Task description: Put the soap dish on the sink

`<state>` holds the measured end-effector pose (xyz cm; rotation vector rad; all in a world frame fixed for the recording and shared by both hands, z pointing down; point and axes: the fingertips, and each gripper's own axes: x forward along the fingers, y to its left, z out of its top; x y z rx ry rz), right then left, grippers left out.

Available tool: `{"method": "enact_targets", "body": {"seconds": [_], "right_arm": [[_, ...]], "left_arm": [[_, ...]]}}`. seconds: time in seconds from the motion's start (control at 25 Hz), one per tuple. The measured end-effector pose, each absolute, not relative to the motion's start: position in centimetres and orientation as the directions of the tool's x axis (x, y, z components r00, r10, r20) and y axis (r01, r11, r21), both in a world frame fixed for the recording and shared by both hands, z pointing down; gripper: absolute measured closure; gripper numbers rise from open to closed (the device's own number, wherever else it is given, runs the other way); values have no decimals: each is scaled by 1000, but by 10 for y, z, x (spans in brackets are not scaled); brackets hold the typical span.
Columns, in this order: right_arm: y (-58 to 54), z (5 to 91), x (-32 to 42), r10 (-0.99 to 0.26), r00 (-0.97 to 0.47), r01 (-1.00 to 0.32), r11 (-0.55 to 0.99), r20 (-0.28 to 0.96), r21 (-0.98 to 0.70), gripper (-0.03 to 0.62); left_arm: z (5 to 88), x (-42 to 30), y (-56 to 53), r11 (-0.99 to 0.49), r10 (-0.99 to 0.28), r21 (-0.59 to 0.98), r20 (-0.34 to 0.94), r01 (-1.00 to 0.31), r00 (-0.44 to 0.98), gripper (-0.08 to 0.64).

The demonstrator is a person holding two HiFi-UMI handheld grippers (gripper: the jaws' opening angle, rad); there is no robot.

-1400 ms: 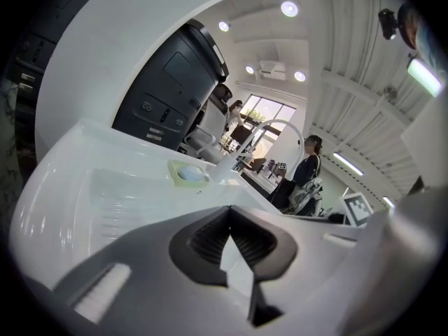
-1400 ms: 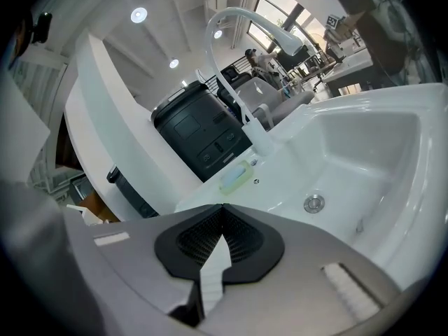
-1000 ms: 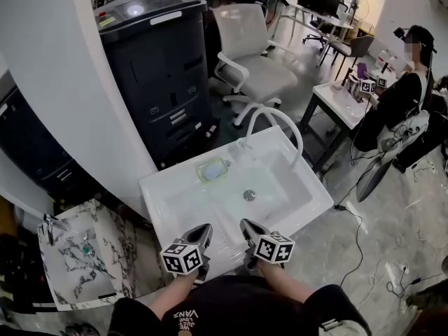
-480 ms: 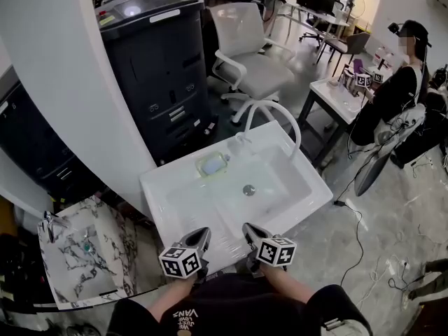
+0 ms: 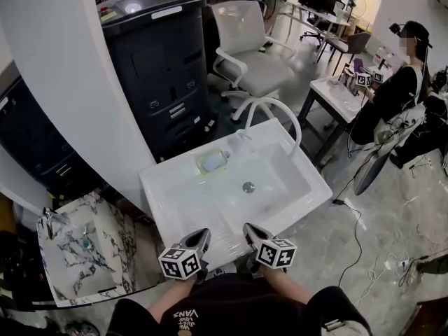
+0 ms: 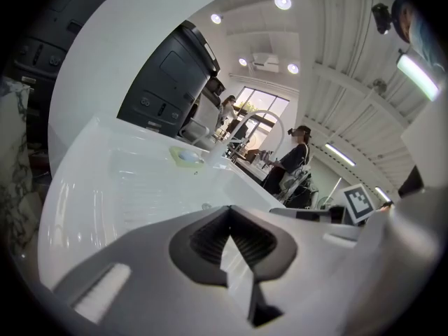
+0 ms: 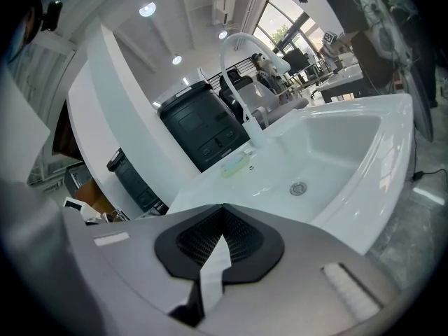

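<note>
Nearest the person: left gripper (image 5: pixel 202 234) and right gripper (image 5: pixel 249 229), side by side at the near edge of the sink (image 5: pixel 175 205), tips pointing towards the basin. Whether they touch the rim I can't tell. Both gripper views show the jaws pressed together with nothing between them. The marker cubes sit just behind the jaws.

Left of the sink, lower down: a marble-patterned slab (image 5: pixel 84 247).

Mid sink: the basin takes up the right part, with the drain (image 5: pixel 248 187) in its floor. A flat deck lies to the left and along the back.

Soap dish (image 5: pixel 212 161): pale green with a bluish centre, lying flat on the sink's back deck, just left of the faucet (image 7: pixel 236 96) base and clear of the basin. It is well apart from both grippers.

Behind the sink: a curved white wall (image 5: pixel 63 82), a dark cabinet unit (image 5: pixel 154 68) and a white office chair (image 5: pixel 245 54).

Far right: a small white table (image 5: pixel 343 100) with marker cubes on it, and a seated person (image 5: pixel 399 93) in dark clothes.
</note>
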<state>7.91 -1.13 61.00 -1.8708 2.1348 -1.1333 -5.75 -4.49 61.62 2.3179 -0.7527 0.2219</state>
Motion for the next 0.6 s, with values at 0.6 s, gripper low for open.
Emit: {"method": "enact_targets", "body": {"seconds": [0.6], "right_arm": [[-6,607,72,-883,-259,-828,-6,391,-560,591]], "left_arm": [[615,-64,-32,-598,-478,548,343,-586,809,508]]}}
